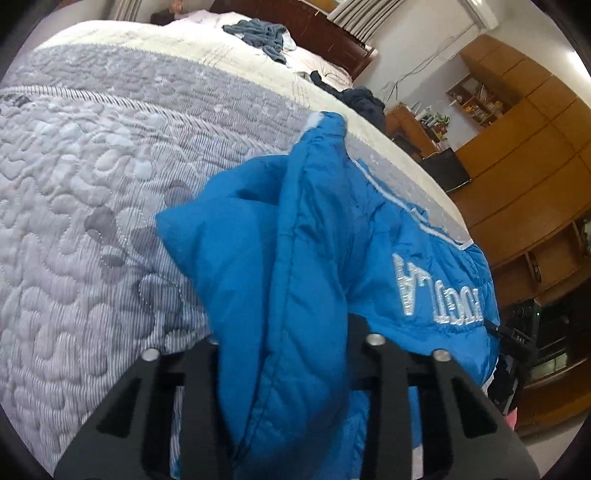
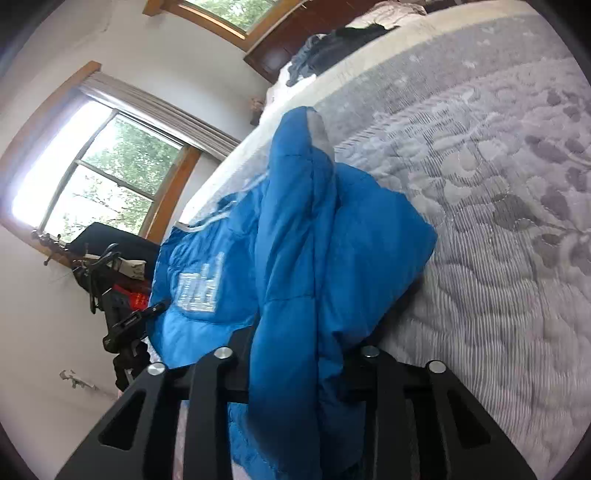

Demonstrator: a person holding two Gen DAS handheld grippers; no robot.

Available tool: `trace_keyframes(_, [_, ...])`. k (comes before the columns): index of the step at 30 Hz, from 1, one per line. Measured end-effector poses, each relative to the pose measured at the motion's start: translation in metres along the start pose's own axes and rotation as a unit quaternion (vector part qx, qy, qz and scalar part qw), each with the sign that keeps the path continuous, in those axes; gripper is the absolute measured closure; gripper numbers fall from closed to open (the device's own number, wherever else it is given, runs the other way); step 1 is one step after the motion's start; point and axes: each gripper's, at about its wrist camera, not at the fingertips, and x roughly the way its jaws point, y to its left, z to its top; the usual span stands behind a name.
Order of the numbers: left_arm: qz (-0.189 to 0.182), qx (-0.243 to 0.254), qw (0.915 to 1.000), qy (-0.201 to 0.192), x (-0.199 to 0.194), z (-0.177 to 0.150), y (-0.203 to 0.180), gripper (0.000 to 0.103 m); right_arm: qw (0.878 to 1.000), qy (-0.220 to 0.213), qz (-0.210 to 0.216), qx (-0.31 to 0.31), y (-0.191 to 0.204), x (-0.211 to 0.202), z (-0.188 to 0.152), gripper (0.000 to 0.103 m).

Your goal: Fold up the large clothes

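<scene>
A bright blue padded jacket (image 1: pixel 314 229) with white lettering lies bunched on a grey quilted bed (image 1: pixel 92 166). In the left wrist view a thick fold of it runs between the black fingers, and my left gripper (image 1: pixel 291 354) is shut on that fold. The right wrist view shows the same blue jacket (image 2: pixel 306 229) piled at the edge of the bed (image 2: pixel 498 221). My right gripper (image 2: pixel 299 365) is shut on another fold, lifted slightly off the quilt. The fingertips of both grippers are hidden by the fabric.
More clothes (image 1: pixel 258 33) lie heaped near the dark wooden headboard (image 1: pixel 325 33). Wooden cabinets (image 1: pixel 517 166) stand beyond the bed's edge. On the other side are windows (image 2: pixel 103 173) and a dark stand with gear (image 2: pixel 110 288) close to the bed.
</scene>
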Motion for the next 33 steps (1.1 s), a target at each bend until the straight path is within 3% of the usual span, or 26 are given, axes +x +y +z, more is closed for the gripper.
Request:
trace_keyframes(6, [-0.036,0.009,0.9992,0.016,-0.031,-0.024,-0.013,0.083,1.000,-0.013,0.018,-0.022,0.027,-0.045,-0.026,0.077])
trace_keyframes(14, [-0.094,0.011,0.9948,0.038,-0.103,-0.112,-0.031,0.083,0.999,0.006,0.003,-0.050,0.056,-0.111,-0.101,0.078])
trace_keyframes(20, [-0.072,0.005,0.9961,0.050,-0.106,-0.169,-0.007,0.079,0.999,0.028,-0.023,-0.040,0.043,-0.110,-0.141,0.076])
trace_keyframes(23, [-0.070,-0.013,0.9964,0.046,-0.092,-0.177,0.012,0.072,0.999,0.036,-0.030,-0.009,0.017,-0.096,-0.144,0.074])
trace_keyframes(25, [-0.070,-0.007,0.9967,0.040,-0.082,-0.178,0.021,0.058,0.999,0.043,-0.026,0.017,-0.004,-0.083,-0.143,0.069])
trace_keyframes(28, [-0.068,0.005,0.9971,0.033,-0.067,-0.178,0.026,0.044,0.998,0.046,-0.013,0.033,-0.024,-0.069,-0.144,0.063])
trace_keyframes(32, [-0.082,-0.001,0.9959,0.039,-0.065,-0.173,0.029,0.044,0.999,0.040,-0.009,0.027,-0.029,-0.070,-0.145,0.058])
trace_keyframes(33, [-0.079,-0.001,0.9960,0.042,-0.067,-0.172,0.029,0.043,0.999,0.039,-0.015,0.025,-0.033,-0.076,-0.146,0.052])
